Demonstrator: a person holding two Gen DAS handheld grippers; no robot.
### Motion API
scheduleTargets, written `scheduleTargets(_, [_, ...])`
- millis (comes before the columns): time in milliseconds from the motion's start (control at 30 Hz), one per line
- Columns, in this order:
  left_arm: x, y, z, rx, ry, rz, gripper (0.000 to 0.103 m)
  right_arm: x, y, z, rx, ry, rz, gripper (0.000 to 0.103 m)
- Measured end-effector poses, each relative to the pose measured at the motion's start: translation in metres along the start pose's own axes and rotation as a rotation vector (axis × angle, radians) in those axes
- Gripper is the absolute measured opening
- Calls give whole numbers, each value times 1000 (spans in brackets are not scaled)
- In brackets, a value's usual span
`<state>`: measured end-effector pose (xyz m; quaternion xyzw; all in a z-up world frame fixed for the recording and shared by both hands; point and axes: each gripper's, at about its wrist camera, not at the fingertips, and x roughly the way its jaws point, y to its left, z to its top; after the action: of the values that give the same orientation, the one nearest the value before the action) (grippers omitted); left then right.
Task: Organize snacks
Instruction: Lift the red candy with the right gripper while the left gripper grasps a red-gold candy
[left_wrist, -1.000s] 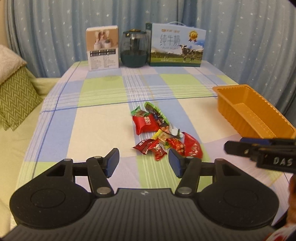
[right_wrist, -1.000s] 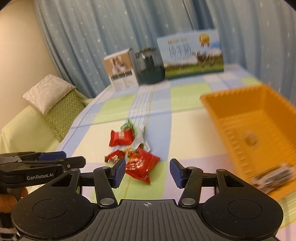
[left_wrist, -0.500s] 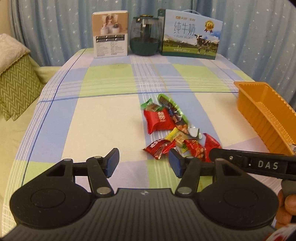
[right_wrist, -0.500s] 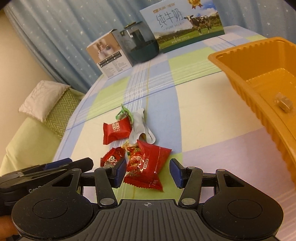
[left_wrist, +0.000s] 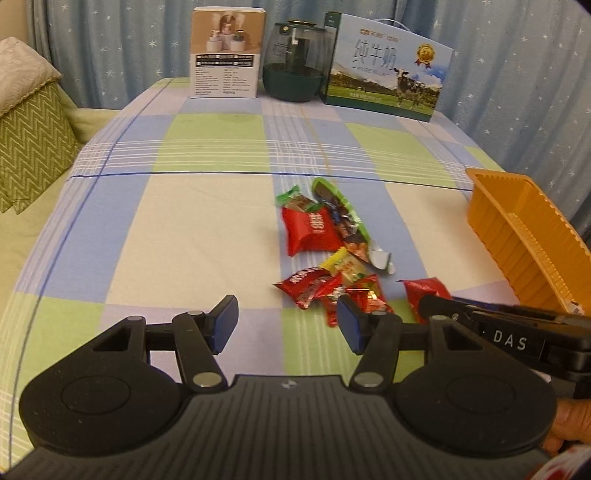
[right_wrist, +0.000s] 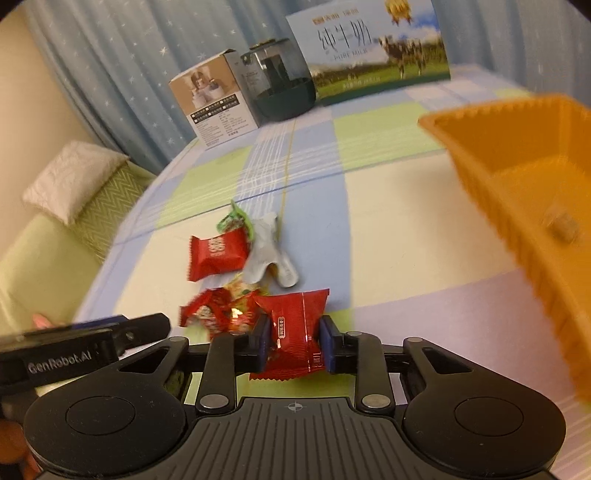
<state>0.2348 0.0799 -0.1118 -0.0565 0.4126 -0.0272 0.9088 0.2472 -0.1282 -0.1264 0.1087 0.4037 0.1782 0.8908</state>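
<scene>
A pile of wrapped snacks lies mid-table, mostly red packets with a green and a yellow one. My right gripper is shut on a red snack packet at the near edge of the pile. The packet also shows in the left wrist view, beside the right gripper. My left gripper is open and empty, just short of the pile's near left side. An orange tray stands to the right, with one small wrapped candy in it.
At the table's back stand a white box, a dark green jar and a milk carton box. Green cushions lie left of the table. Starred blue curtains hang behind.
My right gripper has dropped to the pile and shut on the red packet. My left gripper has moved closer to the table and stays open.
</scene>
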Motion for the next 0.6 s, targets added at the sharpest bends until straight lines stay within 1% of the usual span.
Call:
scheduleTargets(67, [2,-4,-2,8,1,-18,54,-2,2,-3,-59,-13,-56,28])
scheduleTargets(133, [4,-10,-3,21,0,-37,53,-2,-2,-6,-68,-6,-80,28])
scheduleTargets(200, [6,-15,-5,40,-2,-45,50,0,-7,-9,-53,-2,-83,28])
scheduleTargets(267, [7,-19,-5,50,-16,-47,40,-1,-8,-9,-62,-8,-87,28])
scheduleTargets(333, [9,-22,-5,51,-26,-51,35,-2,-9,-10,-65,-11,-88,28])
scheduleTargets(400, [12,-23,-5,42,-25,-71,33,-3,-9,-9,-62,-13,-90,28])
scheduleTargets(533, [19,-26,-5,34,-13,-83,30,-4,-10,-9,-66,-19,-95,28])
scheduleTargets(600, [20,-28,-6,34,-15,-86,26,-4,-11,-9,-65,-20,-96,28])
